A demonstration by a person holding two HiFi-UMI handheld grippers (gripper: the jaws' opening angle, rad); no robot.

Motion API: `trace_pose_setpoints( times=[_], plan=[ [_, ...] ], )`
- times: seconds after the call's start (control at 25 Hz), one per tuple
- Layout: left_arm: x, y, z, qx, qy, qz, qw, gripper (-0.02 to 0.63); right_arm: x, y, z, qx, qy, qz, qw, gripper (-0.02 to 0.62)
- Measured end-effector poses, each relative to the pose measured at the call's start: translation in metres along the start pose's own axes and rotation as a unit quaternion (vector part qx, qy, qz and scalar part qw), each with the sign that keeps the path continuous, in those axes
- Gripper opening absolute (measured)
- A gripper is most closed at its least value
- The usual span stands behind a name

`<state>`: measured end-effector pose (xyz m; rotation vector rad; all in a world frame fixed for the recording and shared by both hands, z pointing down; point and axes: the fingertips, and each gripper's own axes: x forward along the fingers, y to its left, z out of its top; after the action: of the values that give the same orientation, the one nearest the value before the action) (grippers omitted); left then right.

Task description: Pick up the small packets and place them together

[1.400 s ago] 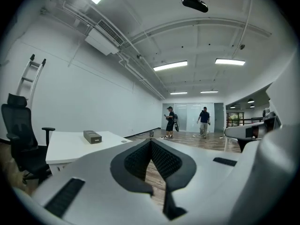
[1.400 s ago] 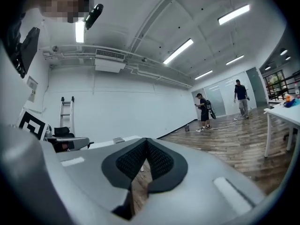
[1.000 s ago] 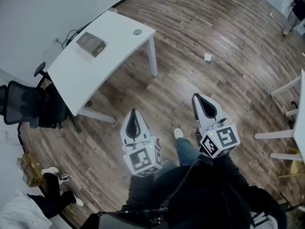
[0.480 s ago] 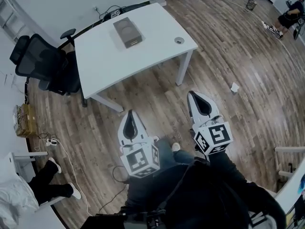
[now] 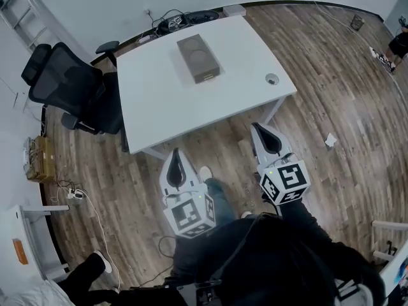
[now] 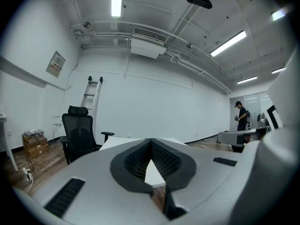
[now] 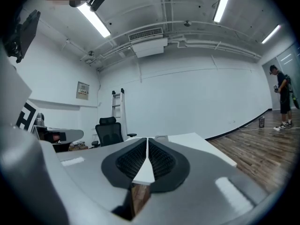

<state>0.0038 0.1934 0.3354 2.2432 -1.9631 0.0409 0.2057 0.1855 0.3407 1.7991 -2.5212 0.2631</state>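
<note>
With the left gripper [image 5: 176, 153] and the right gripper [image 5: 257, 128] both pressed together and empty before the white rectangular table [image 5: 159, 101], where only a grey-brown oblong box [image 5: 199, 57] shows and no small packets can be made out, the wise course is probably to step closer and spread the jaws before reaching.

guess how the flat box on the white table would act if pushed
The box lies low and flat, so it probably slides rather than tips. The table top looks smooth, so it may skid easily.
</note>
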Motion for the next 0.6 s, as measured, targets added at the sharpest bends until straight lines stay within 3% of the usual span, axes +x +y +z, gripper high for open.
trace_pose_setpoints(
  times=[0.12, 0.28, 0.6],
  plan=[
    [0.058, 0.03, 0.015, 0.003, -0.001, 0.003, 1.0, -0.002, 0.066, 0.001, -0.001, 0.007, 0.02, 0.012, 1.0, 0.025],
    [0.133, 0.064, 0.022, 0.005, 0.012, -0.006, 0.9999, -0.002, 0.149, -0.008, -0.005, 0.002, 0.05, -0.003, 0.999, 0.042],
    [0.237, 0.115, 0.012, 0.004, 0.056, -0.029, 0.998, -0.002, 0.275, -0.027, -0.047, -0.008, 0.138, -0.029, 0.99, 0.151]
  ],
)
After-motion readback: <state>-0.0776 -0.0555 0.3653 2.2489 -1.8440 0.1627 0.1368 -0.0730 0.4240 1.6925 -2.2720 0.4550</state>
